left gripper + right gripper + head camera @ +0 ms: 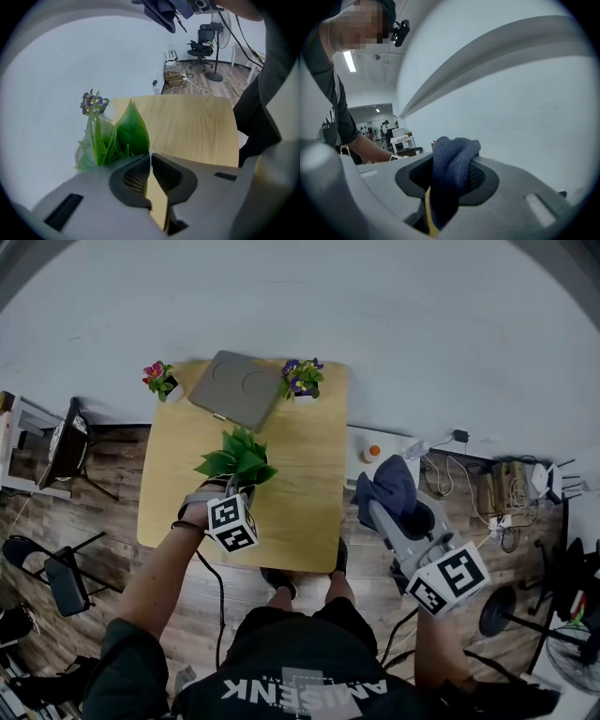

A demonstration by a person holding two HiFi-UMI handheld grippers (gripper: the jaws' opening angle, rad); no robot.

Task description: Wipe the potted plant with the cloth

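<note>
A green leafy potted plant stands in the middle of the wooden table. My left gripper points steeply down at its near side. In the left gripper view the jaws meet at their tips on the base of a broad green leaf. My right gripper hovers off the table's right edge, shut on a bunched dark blue cloth. In the right gripper view the cloth bulges up from between the pads. The plant's pot is hidden by leaves and the gripper.
Two small flower pots stand at the table's far corners, pink and purple, with a grey flat slab between them. A white box with an orange button, cables and chairs lie around the table on the floor.
</note>
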